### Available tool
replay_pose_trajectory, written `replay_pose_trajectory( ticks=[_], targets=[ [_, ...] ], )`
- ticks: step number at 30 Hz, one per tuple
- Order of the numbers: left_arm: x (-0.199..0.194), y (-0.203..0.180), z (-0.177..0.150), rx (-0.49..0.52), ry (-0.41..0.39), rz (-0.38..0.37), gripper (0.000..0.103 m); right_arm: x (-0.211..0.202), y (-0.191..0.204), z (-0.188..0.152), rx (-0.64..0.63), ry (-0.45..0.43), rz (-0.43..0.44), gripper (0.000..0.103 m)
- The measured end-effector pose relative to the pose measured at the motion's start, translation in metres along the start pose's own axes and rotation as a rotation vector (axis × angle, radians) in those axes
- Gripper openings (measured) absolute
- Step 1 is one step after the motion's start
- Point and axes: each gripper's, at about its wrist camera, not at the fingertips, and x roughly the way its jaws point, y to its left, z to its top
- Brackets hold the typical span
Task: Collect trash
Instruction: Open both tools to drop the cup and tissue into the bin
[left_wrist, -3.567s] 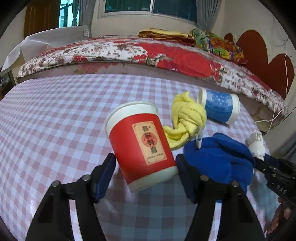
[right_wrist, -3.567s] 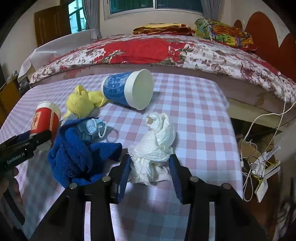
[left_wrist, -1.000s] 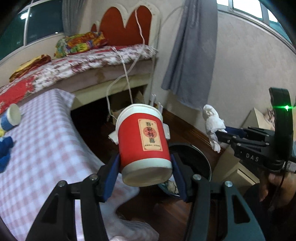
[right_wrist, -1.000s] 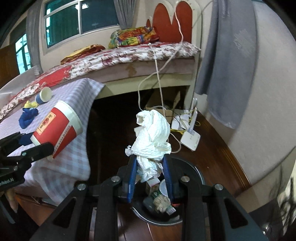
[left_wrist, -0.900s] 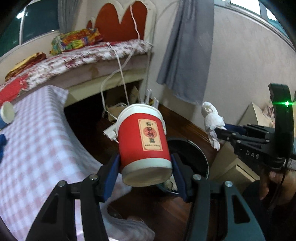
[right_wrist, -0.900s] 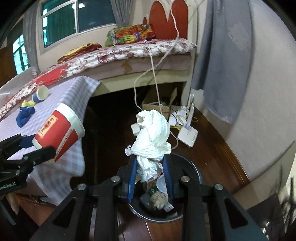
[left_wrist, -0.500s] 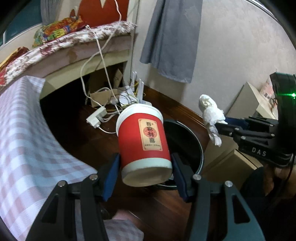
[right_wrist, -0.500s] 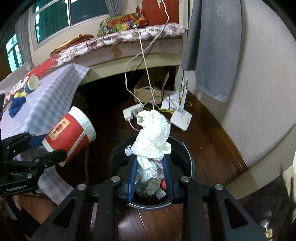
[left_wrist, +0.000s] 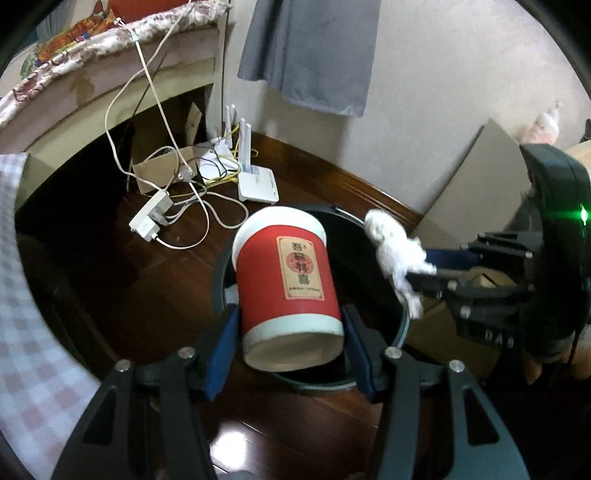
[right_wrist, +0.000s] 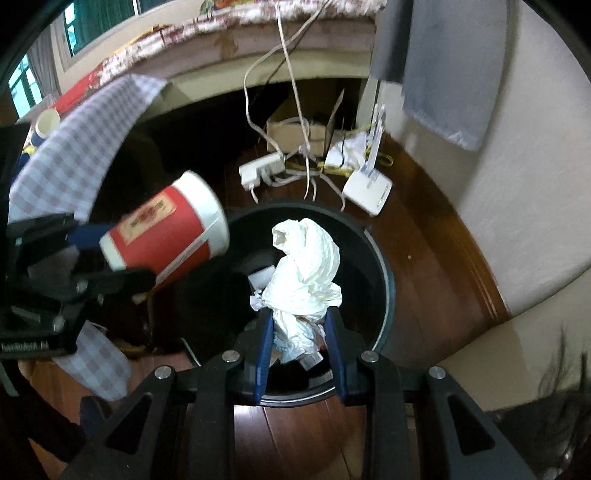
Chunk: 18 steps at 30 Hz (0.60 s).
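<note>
Red cup (left_wrist: 286, 284) clamped in left gripper (left_wrist: 288, 347), tissue wad (right_wrist: 303, 273) pinched by right gripper (right_wrist: 299, 347); cup hangs near bin (right_wrist: 384, 280) rim and could bounce out.

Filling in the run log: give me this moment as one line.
left gripper: shut on red paper cup | right gripper: shut on white tissue wad | both over black trash bin | nothing released yet
</note>
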Motion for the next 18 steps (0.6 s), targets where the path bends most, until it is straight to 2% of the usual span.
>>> replay_pose_trajectory(
  ticks=[3,5,6,8,10,11,15,17,18],
  targets=[
    [0.010,-0.001,0.003,0.006,0.023,-0.020,0.057,0.016,0.002,0.000,-0.036,0.040,0.019,0.030],
    [0.020,-0.001,0.003,-0.005,0.059,-0.061,0.059,0.032,0.004,-0.001,-0.068,0.095,0.029,0.035],
    [0.026,0.001,0.003,-0.021,0.069,-0.058,0.067,0.040,0.006,-0.002,-0.094,0.113,0.004,0.040],
    [0.032,0.004,0.000,-0.051,0.076,-0.013,0.082,0.047,0.007,-0.008,-0.136,0.107,-0.068,0.086],
    [0.032,0.006,-0.004,-0.068,0.079,0.010,0.089,0.047,0.003,-0.011,-0.128,0.116,-0.100,0.088],
    [0.033,0.007,-0.006,-0.070,0.082,0.026,0.099,0.045,-0.001,-0.012,-0.113,0.114,-0.113,0.088],
    [0.029,0.008,-0.015,-0.063,0.072,0.077,0.101,0.037,-0.015,-0.012,-0.050,0.101,-0.144,0.090],
    [0.026,0.007,-0.018,-0.063,0.066,0.095,0.102,0.033,-0.018,-0.011,-0.033,0.098,-0.156,0.099],
    [0.025,0.007,-0.018,-0.062,0.064,0.099,0.102,0.033,-0.018,-0.010,-0.032,0.096,-0.159,0.099]
  ],
)
